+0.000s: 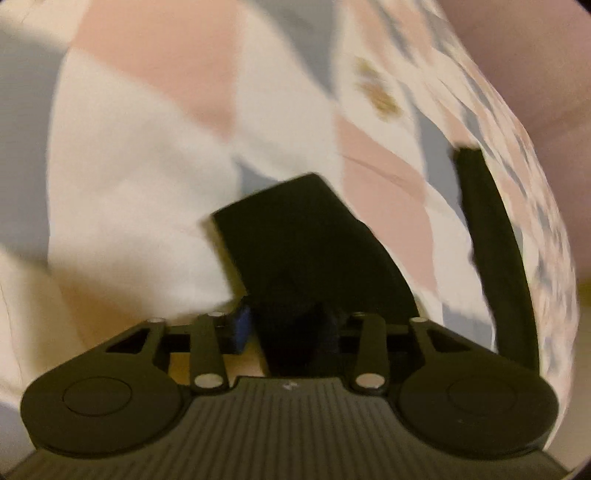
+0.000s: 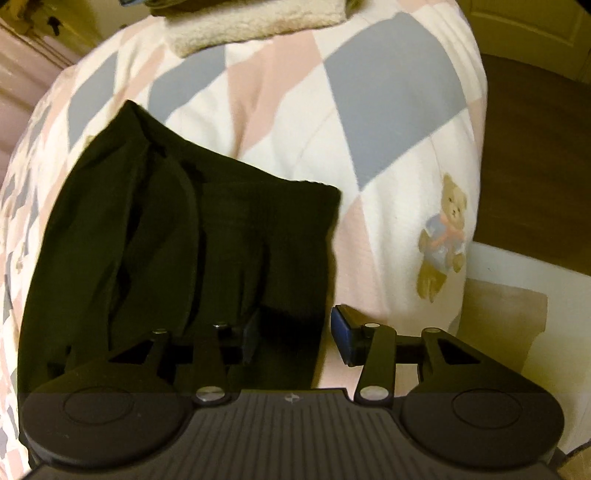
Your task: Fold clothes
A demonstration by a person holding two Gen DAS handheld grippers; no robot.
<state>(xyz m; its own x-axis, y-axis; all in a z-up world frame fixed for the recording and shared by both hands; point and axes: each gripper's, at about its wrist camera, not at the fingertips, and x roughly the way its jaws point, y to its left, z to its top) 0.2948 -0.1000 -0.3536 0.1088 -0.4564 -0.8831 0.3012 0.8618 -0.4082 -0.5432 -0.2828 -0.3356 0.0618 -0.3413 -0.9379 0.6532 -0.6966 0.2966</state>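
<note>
Nearest the left wrist lens: left gripper [image 1: 291,325], fingers closed on a fold of the black garment [image 1: 314,236], cloth bunched between the blue pads and rising forward from them. Blurred throughout, so little else certain there. Beyond the garment, a strip of black fabric [image 1: 491,258] trailing over the patchwork quilt [image 1: 147,166]; probably part of the same piece, cannot tell.

Right gripper [image 2: 295,328] with jaws apart, the garment's edge lying between them, the right blue pad clear of the cloth, the left pad hidden against dark fabric. Black garment [image 2: 184,229] lying rumpled on the quilt [image 2: 388,110], left of the printed teddy bear [image 2: 443,232] and well short of the fleece pile [image 2: 251,22] at the quilt's far end.

Likely soft, light, limp; will sag and slip. Best taken at the edge or a corner, pinched through all the layers.
</note>
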